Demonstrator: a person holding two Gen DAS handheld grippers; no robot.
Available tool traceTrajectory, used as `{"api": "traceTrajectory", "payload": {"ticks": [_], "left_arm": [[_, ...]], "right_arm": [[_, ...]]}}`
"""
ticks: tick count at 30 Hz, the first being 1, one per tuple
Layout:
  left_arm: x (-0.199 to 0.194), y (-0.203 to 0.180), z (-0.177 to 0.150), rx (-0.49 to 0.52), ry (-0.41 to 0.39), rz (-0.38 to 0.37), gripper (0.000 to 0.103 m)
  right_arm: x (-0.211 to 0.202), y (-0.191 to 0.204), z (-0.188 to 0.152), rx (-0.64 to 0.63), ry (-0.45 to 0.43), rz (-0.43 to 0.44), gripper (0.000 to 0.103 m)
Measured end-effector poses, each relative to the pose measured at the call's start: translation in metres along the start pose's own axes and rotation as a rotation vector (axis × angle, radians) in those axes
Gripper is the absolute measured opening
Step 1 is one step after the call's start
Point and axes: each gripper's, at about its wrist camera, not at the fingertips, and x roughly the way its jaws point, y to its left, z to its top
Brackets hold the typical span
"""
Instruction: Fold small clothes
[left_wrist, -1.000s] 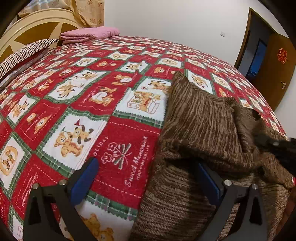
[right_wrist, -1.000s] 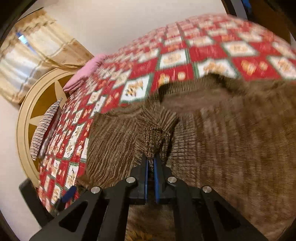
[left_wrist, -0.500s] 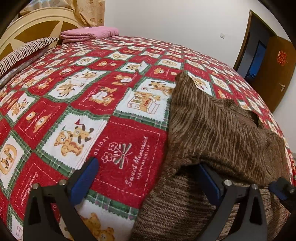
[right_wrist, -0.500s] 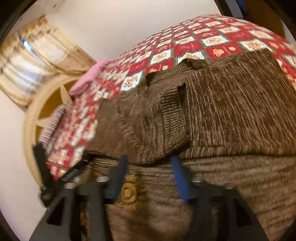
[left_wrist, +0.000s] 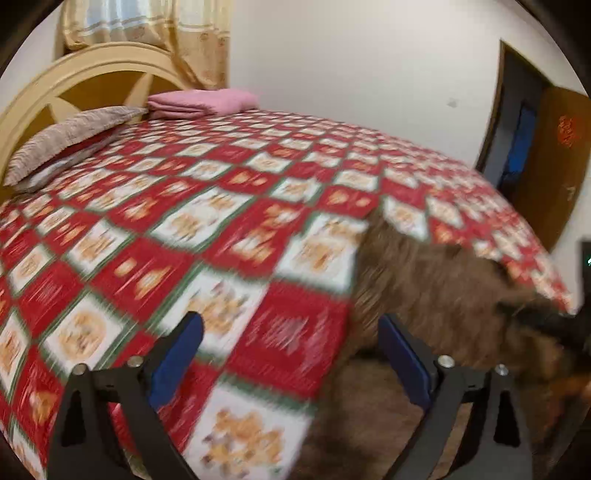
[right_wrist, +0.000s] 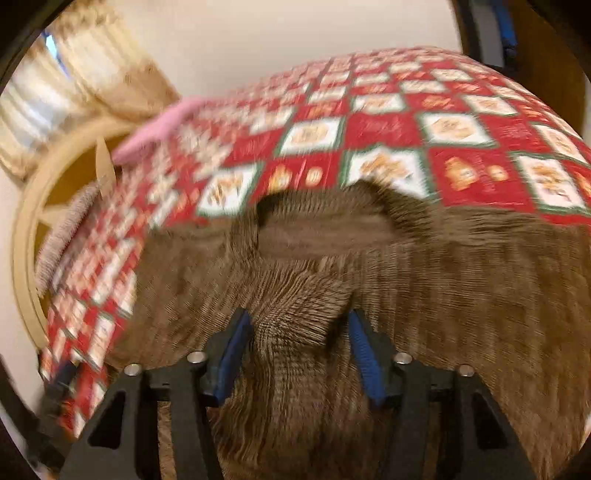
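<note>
**Sleeve fold underway, both views blurred**

Right gripper (right_wrist: 297, 347): jaws just narrowing, still apart, a knit ridge of the brown sweater (right_wrist: 424, 280) between them, contact unclear. Left gripper (left_wrist: 291, 354): jaws wide apart, nothing between. Sweater lies on the bed quilt (left_wrist: 184, 229). Risk: closing catches both layers, dragging the fold askew. Hem cut off.

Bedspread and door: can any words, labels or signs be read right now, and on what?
None can be read at this moment.
Bedspread: faint pale marks on its red squares, too blurred to tell whether they are lettering.
Door: a red ornament on the brown panel, too blurred to make out any character.
Brown knit sweater: no label or tag visible in either view.
</note>
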Motion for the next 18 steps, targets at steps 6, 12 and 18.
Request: {"api": "traceTrajectory", "payload": {"ticks": [6,12,18], "left_arm": [[0.054,-0.052,0.01,0.101,0.089,0.021,0.087],[0.073,-0.016,-0.01,-0.048,0.14,0.129,0.098],[0.077,-0.012,-0.013,-0.06,0.151,0.149,0.1]], "right_arm": [[-0.01,0.031,0.0,-0.159,-0.083,-0.066,0.01],[-0.013,0.028,0.002,-0.263,-0.202,-0.174,0.01],[-0.011,-0.026,0.012,0.006,-0.137,-0.058,0.028]]}}
